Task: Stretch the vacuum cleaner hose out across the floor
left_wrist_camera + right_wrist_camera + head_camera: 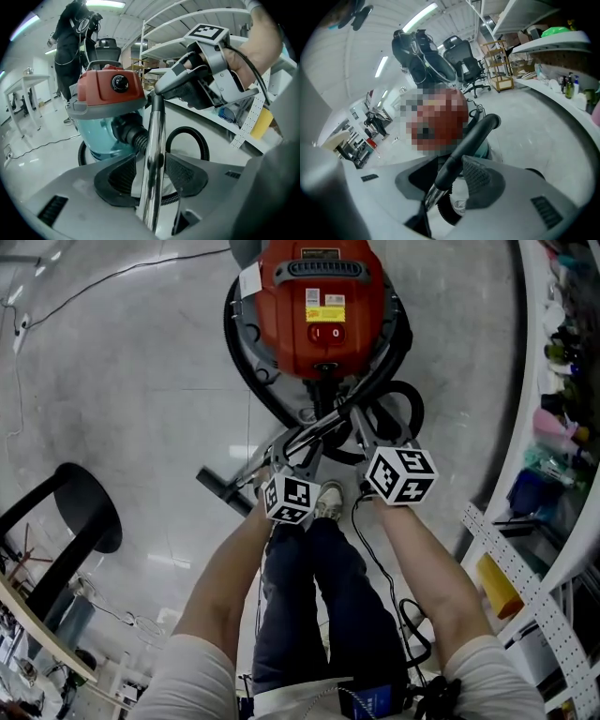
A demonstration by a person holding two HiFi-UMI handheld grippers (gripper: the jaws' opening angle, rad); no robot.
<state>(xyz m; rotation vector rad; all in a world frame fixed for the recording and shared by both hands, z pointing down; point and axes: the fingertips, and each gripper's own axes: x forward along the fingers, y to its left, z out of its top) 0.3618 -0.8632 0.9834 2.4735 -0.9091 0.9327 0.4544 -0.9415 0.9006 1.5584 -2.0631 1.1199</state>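
Two tongs spread, each straddling part of the vacuum wand

Left tongs stand open with the chrome tube between the pads. Right tongs stand open around the black curved handle, not pinching it. Just beyond, the black ribbed hose arches in a loop and curls round the base of the red vacuum cleaner on the pale floor.
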